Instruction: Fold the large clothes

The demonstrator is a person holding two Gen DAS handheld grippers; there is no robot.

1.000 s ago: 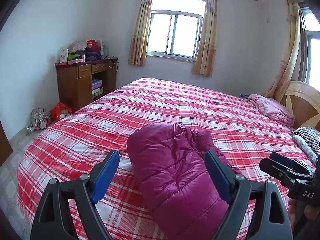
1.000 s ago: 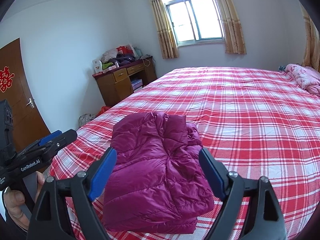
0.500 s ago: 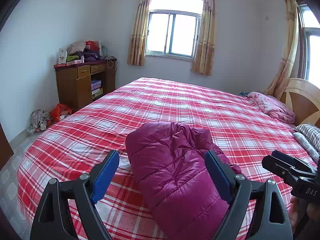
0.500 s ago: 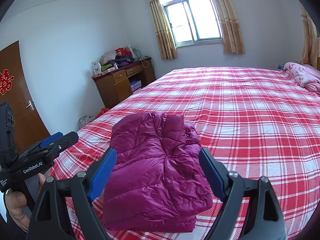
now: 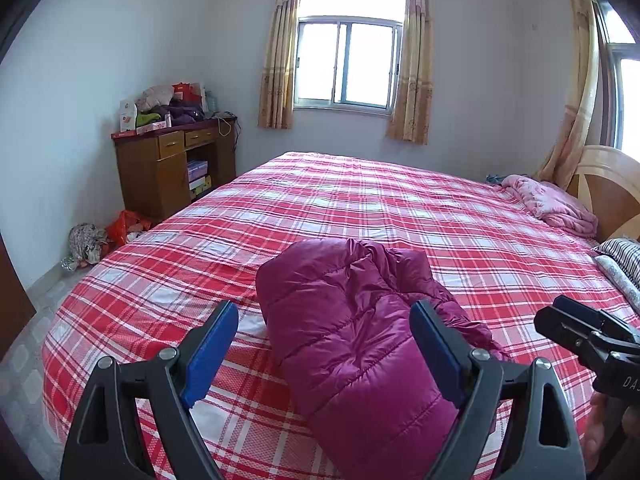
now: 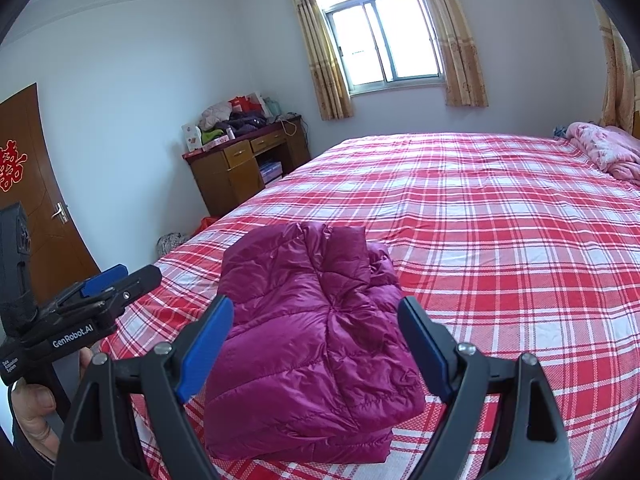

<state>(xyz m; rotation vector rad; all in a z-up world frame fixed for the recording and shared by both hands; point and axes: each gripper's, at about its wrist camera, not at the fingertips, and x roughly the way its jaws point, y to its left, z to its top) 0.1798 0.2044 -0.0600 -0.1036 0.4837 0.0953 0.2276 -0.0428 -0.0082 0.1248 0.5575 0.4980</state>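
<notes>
A magenta puffer jacket [image 5: 352, 328] lies folded into a compact bundle on the red plaid bed [image 5: 380, 208], near its front edge. It also shows in the right wrist view [image 6: 312, 332]. My left gripper [image 5: 324, 352] is open and empty, held above the near end of the jacket. My right gripper [image 6: 316, 344] is open and empty, also above the jacket. Each gripper shows at the edge of the other's view: the right gripper [image 5: 592, 340] and the left gripper [image 6: 100, 292].
A pink blanket [image 5: 552, 204] and striped pillows [image 5: 624, 252] lie by the wooden headboard [image 5: 608, 184]. A cluttered wooden desk [image 5: 172, 164] stands at the left wall, with bags [image 5: 108, 236] on the floor. A brown door [image 6: 32, 200] is at the left.
Both grippers have drawn back slightly from the jacket, staying open. The jacket has not moved.
</notes>
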